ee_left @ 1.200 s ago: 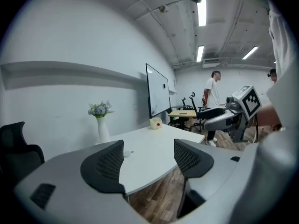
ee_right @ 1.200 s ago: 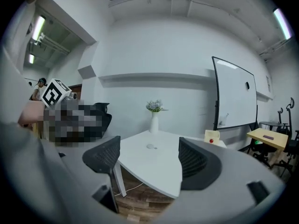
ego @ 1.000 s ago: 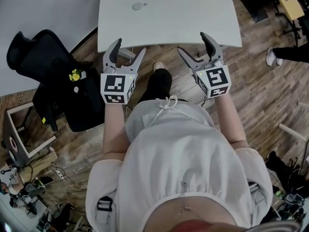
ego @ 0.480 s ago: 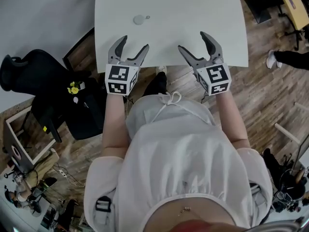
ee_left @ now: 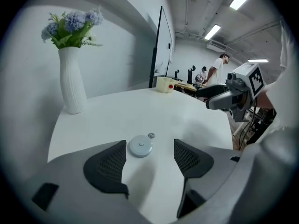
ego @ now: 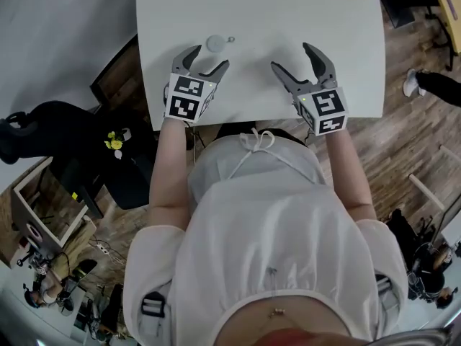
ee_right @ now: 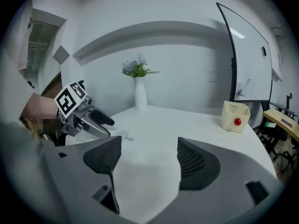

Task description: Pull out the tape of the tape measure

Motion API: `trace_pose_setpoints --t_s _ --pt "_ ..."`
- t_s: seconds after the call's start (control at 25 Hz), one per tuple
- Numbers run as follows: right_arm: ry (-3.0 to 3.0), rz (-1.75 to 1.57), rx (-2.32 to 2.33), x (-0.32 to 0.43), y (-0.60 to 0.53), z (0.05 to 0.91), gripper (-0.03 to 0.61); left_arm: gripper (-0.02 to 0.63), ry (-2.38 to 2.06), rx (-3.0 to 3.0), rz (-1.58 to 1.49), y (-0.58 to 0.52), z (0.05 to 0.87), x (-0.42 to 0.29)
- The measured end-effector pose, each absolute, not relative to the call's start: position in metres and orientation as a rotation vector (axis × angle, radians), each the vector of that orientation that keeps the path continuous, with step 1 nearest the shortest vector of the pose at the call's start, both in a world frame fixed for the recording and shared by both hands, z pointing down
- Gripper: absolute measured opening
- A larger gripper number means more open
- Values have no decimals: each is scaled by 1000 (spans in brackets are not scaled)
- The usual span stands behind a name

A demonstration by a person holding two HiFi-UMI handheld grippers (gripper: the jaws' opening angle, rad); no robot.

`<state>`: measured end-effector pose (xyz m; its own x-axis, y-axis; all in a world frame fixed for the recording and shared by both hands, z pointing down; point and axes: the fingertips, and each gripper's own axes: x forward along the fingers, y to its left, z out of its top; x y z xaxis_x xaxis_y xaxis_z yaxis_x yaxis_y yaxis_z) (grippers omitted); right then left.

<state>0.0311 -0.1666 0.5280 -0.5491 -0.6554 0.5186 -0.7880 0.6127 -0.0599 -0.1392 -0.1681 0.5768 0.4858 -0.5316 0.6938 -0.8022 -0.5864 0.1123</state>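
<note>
My left tool [ego: 209,56] hangs with jaws apart, empty; the tape measure [ee_left: 140,146] lies on the tabletop [ego: 288,20] just ahead of them. My right tool [ego: 292,57] is likewise spread, empty. The ring [ee_left: 151,135] beside it is too small to make out.

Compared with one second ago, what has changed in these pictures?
The left gripper and right gripper moved forward over the table; the left now stands just short of the tape measure. Both stayed open and empty; the tape measure lay untouched.
</note>
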Motion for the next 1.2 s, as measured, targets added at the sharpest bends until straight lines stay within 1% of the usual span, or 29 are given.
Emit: trace_pose_setpoints --t_s 0.28,0.6,0.76,0.88,0.96,1.04,1.2 --pt "-2374 432 1127 20 -190 540 371 337 -906 2326 1146 -195 608 -137" --pt "-2348 463 1146 25 -206 545 362 337 -728 2333 1311 -202 629 -129" --pt "-2347 472 1154 27 -211 544 356 334 -728 2352 1313 -201 629 -126" --pt "-2339 470 1154 26 -212 544 350 308 -713 2346 1332 -199 629 -126" --pt "-2332 464 1152 26 -210 543 345 266 -696 2325 1380 -197 628 -125" --pt "-2327 456 1155 26 -209 542 341 237 -681 2310 1416 -195 627 -123" --pt "-2320 446 1168 28 -206 539 336 229 -687 2314 1411 -193 627 -125"
